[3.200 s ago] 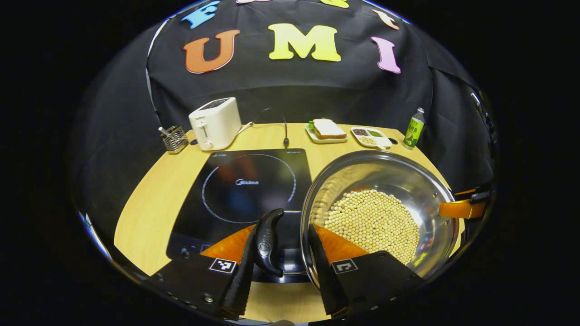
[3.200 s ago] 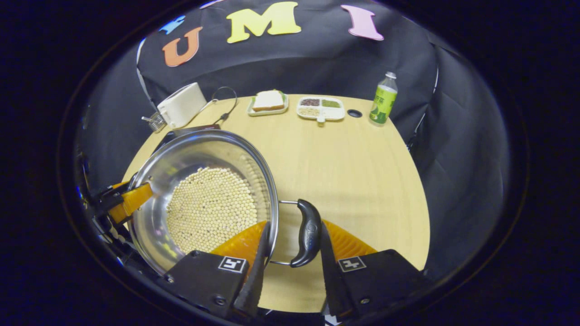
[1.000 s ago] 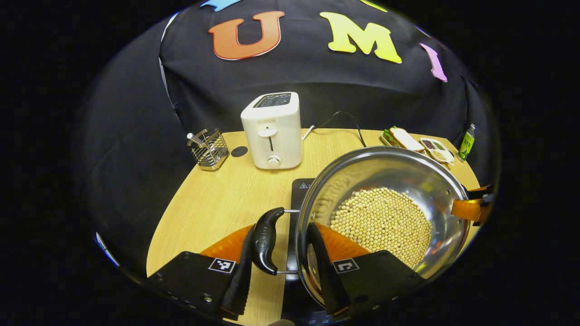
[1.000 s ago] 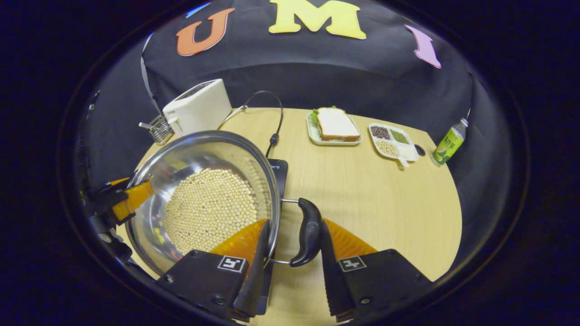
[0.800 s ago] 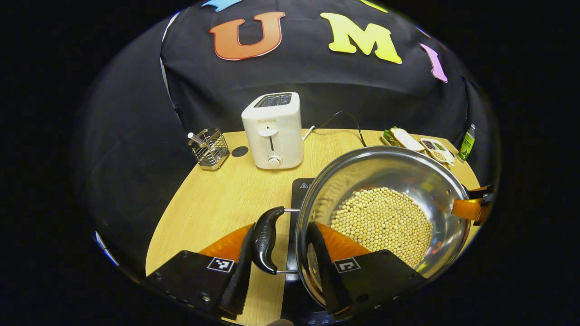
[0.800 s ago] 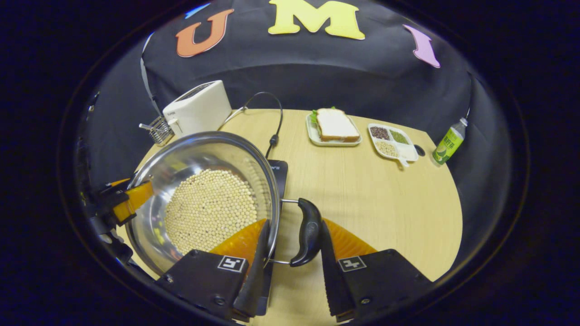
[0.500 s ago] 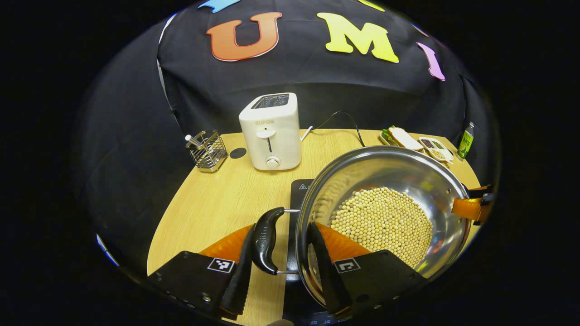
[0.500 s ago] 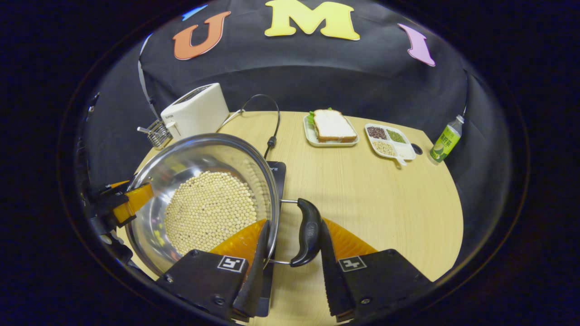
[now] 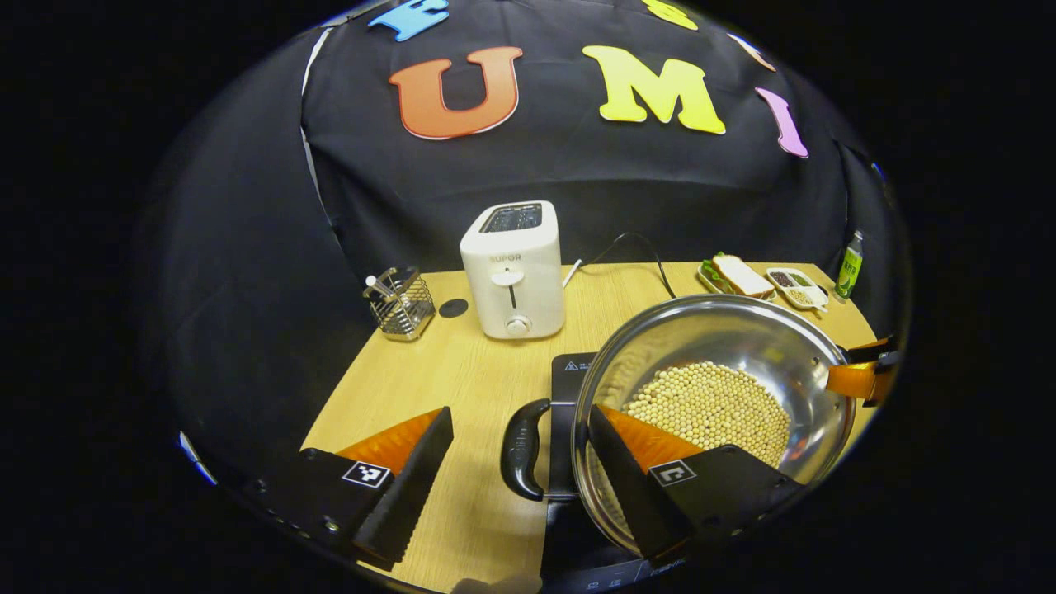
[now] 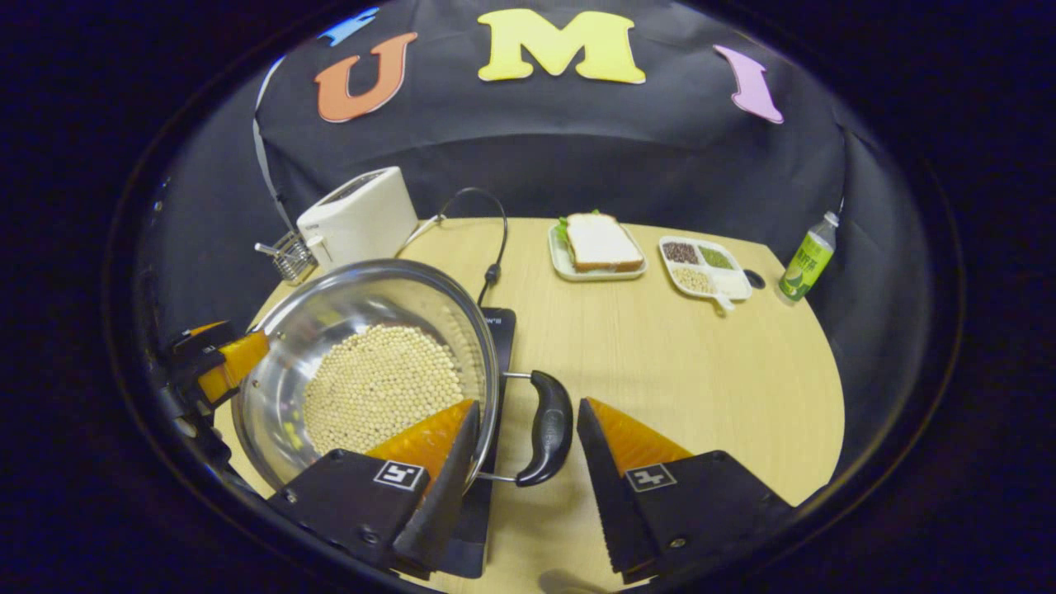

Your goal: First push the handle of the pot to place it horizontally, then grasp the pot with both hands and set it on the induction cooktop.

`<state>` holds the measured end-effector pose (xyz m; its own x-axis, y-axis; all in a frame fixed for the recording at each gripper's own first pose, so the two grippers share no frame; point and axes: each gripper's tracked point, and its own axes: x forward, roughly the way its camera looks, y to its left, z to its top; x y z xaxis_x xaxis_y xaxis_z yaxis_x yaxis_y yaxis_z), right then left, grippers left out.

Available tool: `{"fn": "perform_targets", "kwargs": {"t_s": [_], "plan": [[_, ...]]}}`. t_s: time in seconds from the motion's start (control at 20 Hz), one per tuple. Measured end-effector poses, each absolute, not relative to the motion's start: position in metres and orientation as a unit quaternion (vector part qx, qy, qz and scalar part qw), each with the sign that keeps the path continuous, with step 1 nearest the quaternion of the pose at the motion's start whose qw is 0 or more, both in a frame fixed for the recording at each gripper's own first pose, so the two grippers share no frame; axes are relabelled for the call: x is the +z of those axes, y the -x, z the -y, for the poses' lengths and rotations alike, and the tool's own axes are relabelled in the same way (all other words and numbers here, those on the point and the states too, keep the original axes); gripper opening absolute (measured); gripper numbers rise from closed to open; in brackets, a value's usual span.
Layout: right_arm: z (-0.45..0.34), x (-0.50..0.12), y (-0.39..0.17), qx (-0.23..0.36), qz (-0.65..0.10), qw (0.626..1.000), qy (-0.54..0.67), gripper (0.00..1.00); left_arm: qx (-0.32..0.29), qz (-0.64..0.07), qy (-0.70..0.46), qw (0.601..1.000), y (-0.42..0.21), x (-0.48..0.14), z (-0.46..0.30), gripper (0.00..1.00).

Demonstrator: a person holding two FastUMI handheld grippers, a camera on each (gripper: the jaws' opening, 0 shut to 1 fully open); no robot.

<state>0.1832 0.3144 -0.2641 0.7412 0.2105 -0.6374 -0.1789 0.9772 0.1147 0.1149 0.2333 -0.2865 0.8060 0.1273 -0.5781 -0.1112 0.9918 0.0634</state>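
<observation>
- Looking along your left gripper (image 9: 511,478) in the left gripper view, you have its fingers spread wide, with the pot's left handle (image 9: 521,450) loose in the gap and neither finger pressing it; the inner finger reaches over the rim into the bowl; the pot (image 9: 726,363) sits on the induction cooktop (image 9: 566,375), whose dark edge shows beside and under it; the soybeans (image 9: 714,408) lie level across the bottom; the toaster (image 9: 513,269) and the wire rack (image 9: 401,303) stand well behind on the table (image 9: 429,388).
- Looking along your right gripper (image 10: 521,462) in the right gripper view, you have it parted as well, the right handle (image 10: 548,427) free between the fingers and touching neither; the pot's rim (image 10: 487,355) runs just beside the inner finger; your left gripper shows at the far rim; the sandwich plate (image 10: 597,247), the divided tray (image 10: 704,268) and the bottle (image 10: 804,260) stand well apart.
- Judging by the steel and the load of beans, you should expect a heavy, stiff pot with slick walls; the beans will roll if it tips; take it by the two dark loop handles, both at once and level, never by the rim; the placing looks done.
</observation>
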Motion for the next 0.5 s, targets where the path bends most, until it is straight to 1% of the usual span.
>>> {"fn": "perform_targets", "kwargs": {"t_s": [0.1, 0.2, 0.3, 0.35, 0.4, 0.5], "plan": [[-0.309, -0.249, -0.178, 0.109, -0.322, 0.940, -0.013, 0.82, 0.072, -0.289, -0.021, 0.954, -0.110, -0.272, -0.236, 0.97], [-0.303, -0.233, -0.170, 0.121, -0.299, 0.946, -0.003, 0.80, 0.077, -0.274, -0.020, 0.958, -0.099, -0.256, -0.232, 0.97], [-0.294, -0.218, -0.157, 0.128, -0.284, 0.950, 0.006, 0.80, 0.075, -0.256, -0.017, 0.964, -0.087, -0.238, -0.222, 0.97], [-0.291, -0.211, -0.150, 0.133, -0.276, 0.952, 0.006, 0.82, 0.072, -0.244, -0.016, 0.967, -0.082, -0.227, -0.214, 0.97], [-0.286, -0.205, -0.143, 0.136, -0.270, 0.953, 0.006, 0.80, 0.071, -0.238, -0.016, 0.969, -0.074, -0.217, -0.206, 0.97], [-0.277, -0.193, -0.129, 0.141, -0.256, 0.956, 0.006, 0.81, 0.067, -0.219, -0.019, 0.973, -0.060, -0.197, -0.189, 0.97]]}}
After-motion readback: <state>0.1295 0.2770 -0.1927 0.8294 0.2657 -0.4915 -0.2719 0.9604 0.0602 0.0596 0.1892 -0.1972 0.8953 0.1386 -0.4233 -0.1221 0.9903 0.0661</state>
